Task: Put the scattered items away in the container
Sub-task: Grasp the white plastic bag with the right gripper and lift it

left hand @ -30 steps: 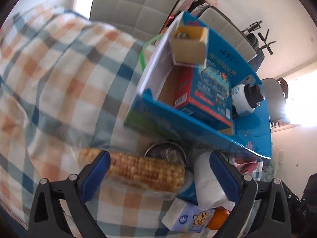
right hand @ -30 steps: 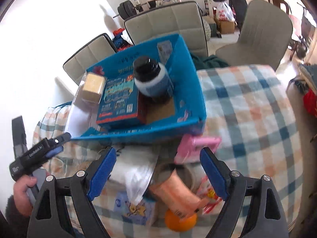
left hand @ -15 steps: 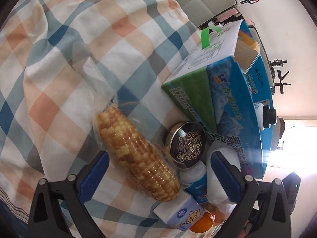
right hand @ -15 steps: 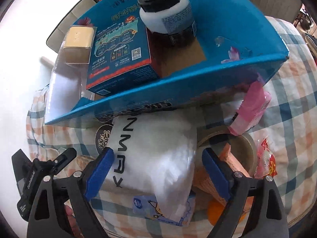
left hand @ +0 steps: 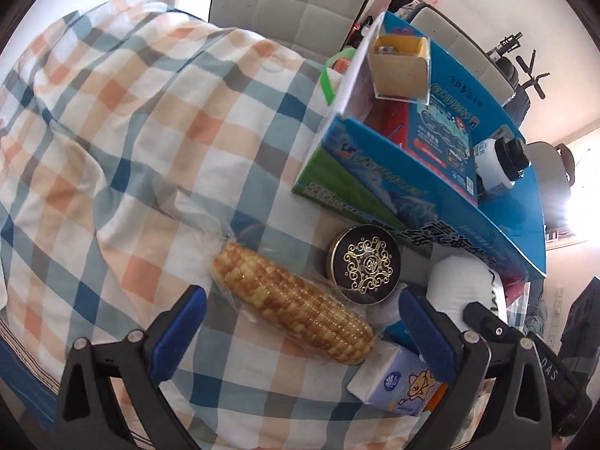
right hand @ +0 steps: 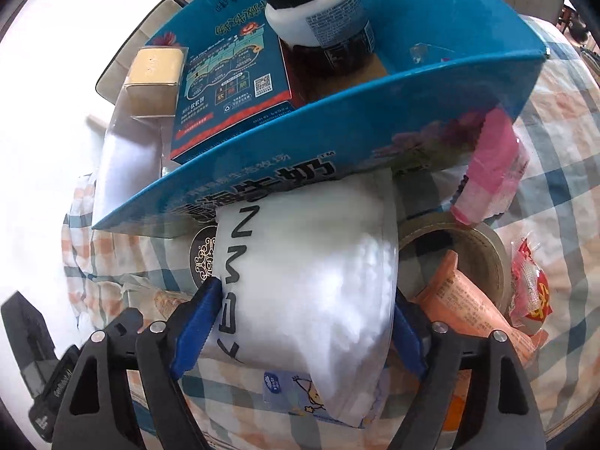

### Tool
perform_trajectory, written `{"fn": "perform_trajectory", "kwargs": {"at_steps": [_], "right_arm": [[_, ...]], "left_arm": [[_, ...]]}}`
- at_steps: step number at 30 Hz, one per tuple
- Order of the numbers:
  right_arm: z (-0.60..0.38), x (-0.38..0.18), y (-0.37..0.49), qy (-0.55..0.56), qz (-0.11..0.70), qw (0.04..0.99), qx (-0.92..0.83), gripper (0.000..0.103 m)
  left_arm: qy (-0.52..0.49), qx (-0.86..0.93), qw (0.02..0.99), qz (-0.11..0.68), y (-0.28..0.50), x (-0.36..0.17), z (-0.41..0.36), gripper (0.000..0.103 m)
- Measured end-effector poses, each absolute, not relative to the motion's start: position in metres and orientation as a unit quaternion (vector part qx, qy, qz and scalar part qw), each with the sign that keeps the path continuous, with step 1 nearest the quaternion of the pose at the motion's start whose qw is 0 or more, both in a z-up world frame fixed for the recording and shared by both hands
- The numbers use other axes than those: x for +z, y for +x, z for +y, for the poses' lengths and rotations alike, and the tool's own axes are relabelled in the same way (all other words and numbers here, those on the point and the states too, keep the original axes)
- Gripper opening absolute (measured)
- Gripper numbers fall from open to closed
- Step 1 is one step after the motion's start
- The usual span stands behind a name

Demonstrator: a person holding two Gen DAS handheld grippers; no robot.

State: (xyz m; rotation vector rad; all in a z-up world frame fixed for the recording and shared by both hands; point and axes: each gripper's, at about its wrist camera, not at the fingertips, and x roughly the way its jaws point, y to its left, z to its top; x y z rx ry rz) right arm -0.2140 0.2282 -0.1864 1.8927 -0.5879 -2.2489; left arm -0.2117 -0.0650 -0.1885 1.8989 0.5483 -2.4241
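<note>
A: Left wrist view first. Pose of the gripper?

B: The left gripper points steeply down at the checked cloth. Jaws released and wide, gripping nothing. The wrapped corn cob lies on the cloth between the two blue pads, touching neither.

A: What lies around it?

B: A round black tin with gold scrollwork sits just beside the cob, close to the blue box. A small tissue pack lies at the cob's near end. The white bag shows behind the right-hand finger.

A: And inside the box?

B: A yellow carton, a blue and red packet and a white bottle with a black cap.

A: Now the right wrist view.

B: The right gripper also points steeply down, over the pile just in front of the box. Its jaws are closing, with the white bag between them; both blue pads press on the bag's sides.

A: Where does the bag sit?

B: On the cloth, far end tucked against the box wall, lying over the tissue pack.

A: Neighbours?

B: A tape roll, an orange packet, a red sachet and a pink item leaning on the box. The black tin peeks out on the other side.
</note>
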Motion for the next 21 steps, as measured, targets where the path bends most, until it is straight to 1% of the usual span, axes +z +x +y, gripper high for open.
{"fn": "perform_trajectory", "kwargs": {"at_steps": [3, 8, 9, 12, 15, 21], "right_arm": [[0.238, -0.172, -0.201, 0.609, -0.207, 0.069, -0.763, 0.082], [0.27, -0.131, -0.191, 0.563, -0.259, 0.069, -0.782, 0.081], [0.276, -0.122, -0.193, 0.555, -0.271, 0.075, -0.783, 0.08], [0.285, -0.104, -0.212, 0.541, -0.301, 0.098, -0.779, 0.08], [0.288, -0.098, -0.23, 0.539, -0.333, 0.113, -0.766, 0.078], [0.28, -0.081, -0.25, 0.526, -0.309, 0.11, -0.785, 0.074]], "left_arm": [[0.61, -0.777, 0.001, 0.158, -0.223, -0.18, -0.058, 0.103], [0.599, -0.788, -0.002, 0.142, -0.228, -0.177, -0.053, 0.103], [0.598, -0.788, -0.004, 0.144, -0.237, -0.188, -0.054, 0.103], [0.603, -0.783, -0.012, 0.15, -0.244, -0.192, -0.048, 0.103], [0.602, -0.785, -0.016, 0.144, -0.243, -0.19, -0.046, 0.103], [0.591, -0.791, -0.016, 0.16, -0.248, -0.185, -0.052, 0.103]]}}
